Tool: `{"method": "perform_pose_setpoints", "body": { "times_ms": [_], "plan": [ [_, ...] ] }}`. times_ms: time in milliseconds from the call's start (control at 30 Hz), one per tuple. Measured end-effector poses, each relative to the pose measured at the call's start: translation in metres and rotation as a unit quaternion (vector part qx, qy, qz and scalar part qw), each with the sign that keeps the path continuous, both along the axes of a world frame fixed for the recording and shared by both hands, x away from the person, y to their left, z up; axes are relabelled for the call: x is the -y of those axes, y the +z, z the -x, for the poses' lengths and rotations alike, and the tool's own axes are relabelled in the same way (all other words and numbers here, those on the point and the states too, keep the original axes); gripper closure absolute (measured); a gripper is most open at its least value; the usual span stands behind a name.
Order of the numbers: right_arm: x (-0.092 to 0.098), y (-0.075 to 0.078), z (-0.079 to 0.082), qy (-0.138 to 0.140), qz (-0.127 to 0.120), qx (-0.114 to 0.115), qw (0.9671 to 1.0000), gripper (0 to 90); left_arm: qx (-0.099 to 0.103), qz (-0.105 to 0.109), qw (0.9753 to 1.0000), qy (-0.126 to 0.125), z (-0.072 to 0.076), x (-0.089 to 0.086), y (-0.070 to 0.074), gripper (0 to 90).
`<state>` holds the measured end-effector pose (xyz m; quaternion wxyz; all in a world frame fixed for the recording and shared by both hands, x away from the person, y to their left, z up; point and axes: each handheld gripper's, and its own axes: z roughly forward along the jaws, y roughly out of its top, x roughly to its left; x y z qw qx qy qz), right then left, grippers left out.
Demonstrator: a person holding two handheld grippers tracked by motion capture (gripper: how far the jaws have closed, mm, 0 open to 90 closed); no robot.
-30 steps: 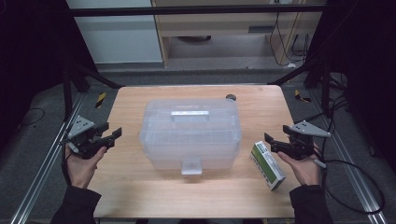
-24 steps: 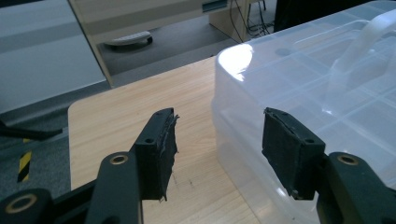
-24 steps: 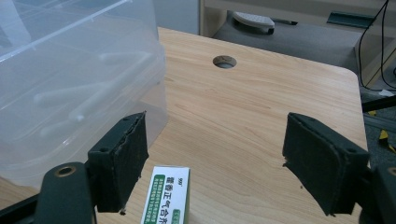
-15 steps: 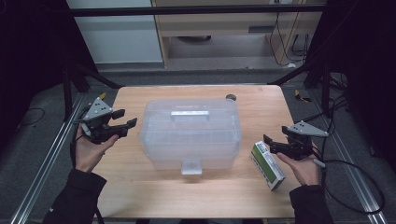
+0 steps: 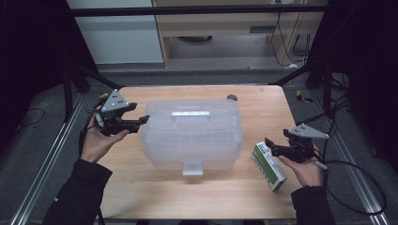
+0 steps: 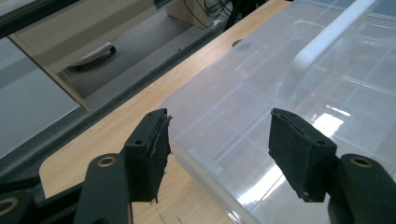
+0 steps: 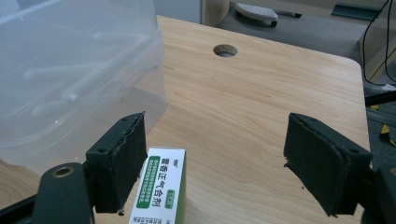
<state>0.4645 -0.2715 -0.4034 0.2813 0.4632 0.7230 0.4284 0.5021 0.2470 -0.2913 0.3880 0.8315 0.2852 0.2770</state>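
A clear plastic storage box (image 5: 190,133) with a white handle on its lid and a front latch stands mid-table. My left gripper (image 5: 143,120) hovers open at the box's upper left corner. In the left gripper view its jaws (image 6: 219,128) frame the corner of the lid (image 6: 289,93) without touching it. A green-and-white carton (image 5: 268,166) lies flat to the right of the box. My right gripper (image 5: 270,146) is open just above the carton's far end. In the right gripper view (image 7: 217,135), the carton (image 7: 161,186) lies by the left jaw, the box (image 7: 70,70) farther left.
The wooden table (image 5: 141,187) has a round cable hole (image 5: 231,98) behind the box, also in the right gripper view (image 7: 225,50). A wooden cabinet and cables sit on the floor past the far edge. Metal rails run along both sides.
My left gripper has lifted from the table's left edge and moved forward and right, up to the box's left corner. The right gripper has hardly moved.
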Motion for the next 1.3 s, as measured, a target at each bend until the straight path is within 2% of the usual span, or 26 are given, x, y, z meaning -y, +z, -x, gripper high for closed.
{"method": "perform_pose_setpoints", "body": {
  "times_ms": [67, 167, 233, 267, 300, 467, 633, 667, 700, 900, 933, 967, 1000, 1033, 1167, 1233, 1300],
  "plan": [
    [0.001, -0.002, 0.001, 0.0, 0.002, -0.003, 1.0, 21.4, -0.008, -0.016, 0.9998, -0.005, 0.0, 0.006, 0.002, 35.7],
    [0.001, -0.002, 0.001, 0.001, 0.003, -0.003, 1.0, 21.3, -0.008, -0.025, 0.9996, -0.011, 0.001, 0.011, 0.003, 34.5],
    [0.002, -0.003, 0.0, -0.001, 0.004, -0.006, 1.0, 21.3, -0.014, -0.038, 0.9989, -0.024, 0.0, 0.016, 0.004, 33.8],
    [0.001, -0.003, 0.0, -0.002, 0.003, -0.006, 1.0, 21.3, -0.013, -0.045, 0.9986, -0.025, -0.001, 0.018, 0.005, 33.5],
    [0.001, -0.003, -0.001, -0.001, 0.004, -0.006, 1.0, 21.2, -0.002, -0.051, 0.9979, -0.04, -0.004, 0.02, 0.005, 33.3],
    [0.0, -0.005, -0.001, 0.001, 0.011, -0.007, 0.9999, 21.1, -0.003, -0.063, 0.9965, -0.055, -0.007, 0.028, 0.008, 32.6],
    [0.001, -0.006, 0.0, 0.003, 0.01, -0.009, 0.9999, 21.8, -0.002, -0.084, 0.9936, -0.075, -0.006, 0.04, 0.011, 32.0],
    [0.001, -0.006, 0.0, 0.005, 0.011, -0.007, 0.9999, 22.2, -0.001, -0.09, 0.9929, -0.078, -0.006, 0.042, 0.011, 32.0],
    [0.0, -0.006, 0.0, 0.008, 0.01, -0.009, 0.9999, 22.4, 0.014, -0.096, 0.9902, -0.1, -0.01, 0.044, 0.012, 32.0],
    [-0.004, -0.009, -0.003, 0.021, 0.015, -0.021, 0.9995, 23.7, -0.004, -0.119, 0.9873, -0.105, -0.009, 0.054, 0.014, 31.9],
    [-0.004, -0.01, -0.003, 0.022, 0.017, -0.021, 0.9994, 23.8, -0.003, -0.126, 0.9851, -0.117, -0.01, 0.058, 0.015, 31.9],
    [-0.004, -0.01, -0.004, 0.022, 0.017, -0.023, 0.9994, 23.9, -0.014, -0.13, 0.9849, -0.114, -0.009, 0.06, 0.015, 31.9],
    [-0.005, -0.011, -0.004, 0.023, 0.019, -0.023, 0.9993, 24.1, -0.009, -0.135, 0.9838, -0.117, -0.01, 0.062, 0.015, 31.9],
    [-0.005, -0.011, -0.005, 0.023, 0.021, -0.022, 0.9993, 24.1, -0.016, -0.142, 0.9829, -0.116, -0.01, 0.063, 0.015, 32.0],
    [-0.004, -0.011, -0.005, 0.022, 0.022, -0.021, 0.9993, 24.4, -0.018, -0.167, 0.9782, -0.121, -0.012, 0.07, 0.016, 32.3],
    [-0.004, -0.01, -0.005, 0.02, 0.021, -0.02, 0.9994, 24.6, -0.017, -0.171, 0.9773, -0.123, -0.012, 0.072, 0.017, 32.6],
    [-0.004, -0.009, -0.004, 0.02, 0.022, -0.02, 0.9994, 24.7, -0.019, -0.189, 0.9735, -0.126, -0.014, 0.079, 0.02, 32.8]
  ]
}}
